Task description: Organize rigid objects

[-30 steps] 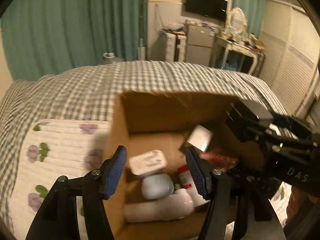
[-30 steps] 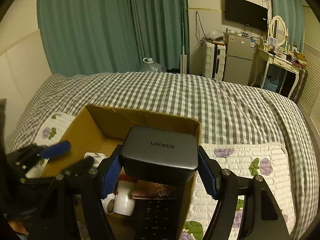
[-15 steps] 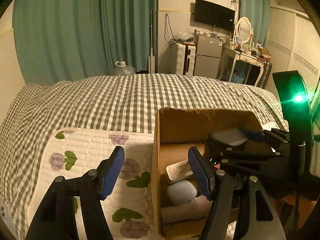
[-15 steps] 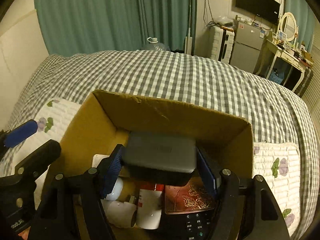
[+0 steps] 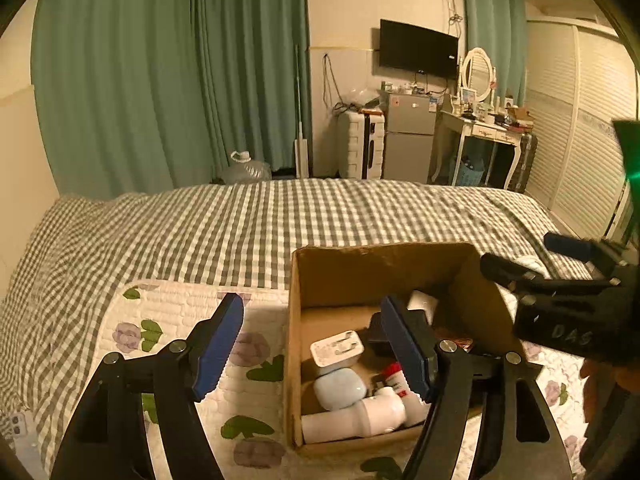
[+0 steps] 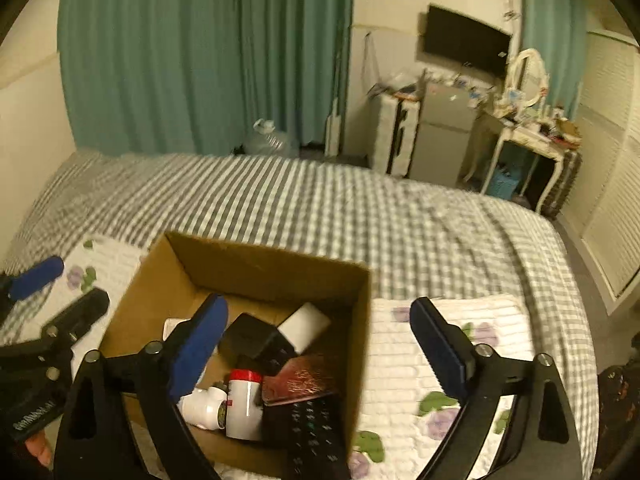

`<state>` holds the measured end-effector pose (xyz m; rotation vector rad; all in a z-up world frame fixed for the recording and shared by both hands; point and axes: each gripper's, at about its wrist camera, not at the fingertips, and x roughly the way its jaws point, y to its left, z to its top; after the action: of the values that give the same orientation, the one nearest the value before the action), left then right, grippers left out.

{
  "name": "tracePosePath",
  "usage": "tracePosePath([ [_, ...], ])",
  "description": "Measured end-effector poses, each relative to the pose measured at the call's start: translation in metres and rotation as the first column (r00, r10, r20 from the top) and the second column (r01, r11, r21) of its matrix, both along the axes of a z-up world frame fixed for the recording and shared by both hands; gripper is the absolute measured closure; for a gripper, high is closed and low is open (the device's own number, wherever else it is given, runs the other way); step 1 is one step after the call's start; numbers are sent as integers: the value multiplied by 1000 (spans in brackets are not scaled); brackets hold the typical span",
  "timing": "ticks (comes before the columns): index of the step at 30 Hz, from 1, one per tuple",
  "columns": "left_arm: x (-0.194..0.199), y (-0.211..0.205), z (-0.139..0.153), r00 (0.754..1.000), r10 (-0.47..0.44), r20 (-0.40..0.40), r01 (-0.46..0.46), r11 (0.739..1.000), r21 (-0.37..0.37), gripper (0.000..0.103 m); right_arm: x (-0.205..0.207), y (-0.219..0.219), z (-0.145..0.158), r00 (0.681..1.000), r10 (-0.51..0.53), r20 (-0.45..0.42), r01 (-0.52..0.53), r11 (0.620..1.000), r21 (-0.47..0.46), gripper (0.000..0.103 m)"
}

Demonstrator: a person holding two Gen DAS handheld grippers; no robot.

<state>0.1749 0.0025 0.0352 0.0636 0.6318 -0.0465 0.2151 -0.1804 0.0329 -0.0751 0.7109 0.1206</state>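
1. Left wrist view: left gripper (image 5: 312,348) fingers spread, empty, above one cardboard box (image 5: 380,264) on the bed (image 5: 240,220); inside lie one white plug (image 5: 336,352), one pale blue case (image 5: 340,390), one white bottle (image 5: 352,420); green curtains (image 5: 160,80) behind.
2. Right wrist view: right gripper (image 6: 320,344) fingers released, empty; one black charger (image 6: 248,336) lies in the box beside one remote (image 6: 312,432); one wall television (image 6: 464,42).

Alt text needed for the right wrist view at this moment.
The open, empty right gripper hovers over a cardboard box on a checkered bed. Inside lie a dark charger, white adapter, red-capped bottle and black remote.
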Motion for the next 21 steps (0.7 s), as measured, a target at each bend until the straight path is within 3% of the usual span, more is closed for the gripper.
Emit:
tracePosePath([
  [4, -16, -11, 12, 999, -13, 41, 10, 998, 57, 21, -29, -8, 24, 997, -32, 76, 32, 999, 2, 4],
  [7, -26, -11, 18, 998, -18, 59, 15, 998, 59, 21, -49, -14, 31, 993, -60, 107, 57, 998, 29, 0],
  [13, -43, -9, 16, 998, -11, 62, 8, 999, 47, 20, -92, -28, 15, 988, -102, 119, 89, 990, 108, 0],
  [21, -71, -1, 0, 994, 64, 88, -66, 998, 22, 20, -126, -41, 5, 982, -105, 159, 90, 991, 101, 0],
])
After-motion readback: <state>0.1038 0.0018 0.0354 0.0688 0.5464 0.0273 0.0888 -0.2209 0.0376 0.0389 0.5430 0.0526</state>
